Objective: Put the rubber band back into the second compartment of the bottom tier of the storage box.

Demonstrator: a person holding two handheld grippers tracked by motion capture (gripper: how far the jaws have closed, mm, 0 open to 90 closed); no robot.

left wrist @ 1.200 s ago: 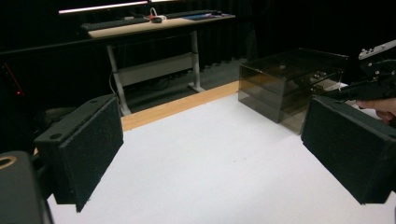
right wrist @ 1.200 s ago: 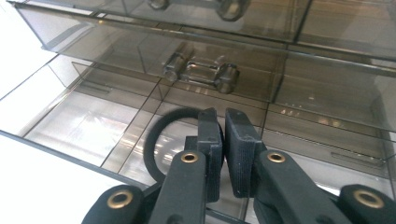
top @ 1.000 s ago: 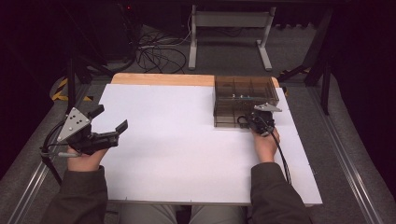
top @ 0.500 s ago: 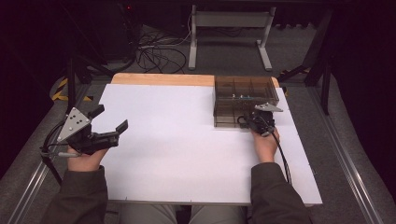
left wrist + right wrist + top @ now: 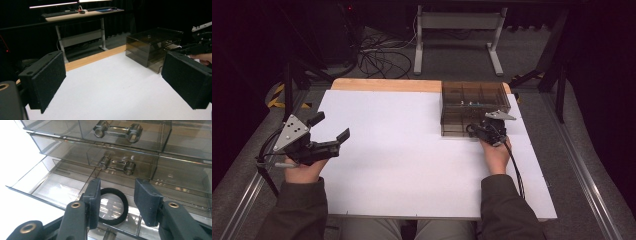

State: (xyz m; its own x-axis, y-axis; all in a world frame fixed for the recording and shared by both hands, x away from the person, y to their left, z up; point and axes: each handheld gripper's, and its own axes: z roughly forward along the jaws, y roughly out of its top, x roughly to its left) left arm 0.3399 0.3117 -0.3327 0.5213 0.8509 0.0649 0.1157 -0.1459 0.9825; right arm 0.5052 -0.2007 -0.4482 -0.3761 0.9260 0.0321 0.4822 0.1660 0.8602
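Observation:
A smoke-tinted clear drawer box [image 5: 472, 102] stands at the table's far right, its bottom drawer [image 5: 50, 182] pulled out. In that drawer lies a black ring [image 5: 125, 206]. My right gripper [image 5: 117, 188] hovers just over it, at the box front [image 5: 479, 131]. Its jaws have just been opening and stand apart, the ring below and between them, neither pad pressing on it. My left gripper [image 5: 332, 126] is held at the table's left edge, wide open with nothing between its pads [image 5: 47, 80].
The white tabletop [image 5: 402, 145] has a wooden strip [image 5: 382, 85] along its far edge. Two closed drawers with clear handles [image 5: 116, 131] sit above the open one. Beyond the table stand a desk frame [image 5: 457, 30] and loose cables [image 5: 379, 62].

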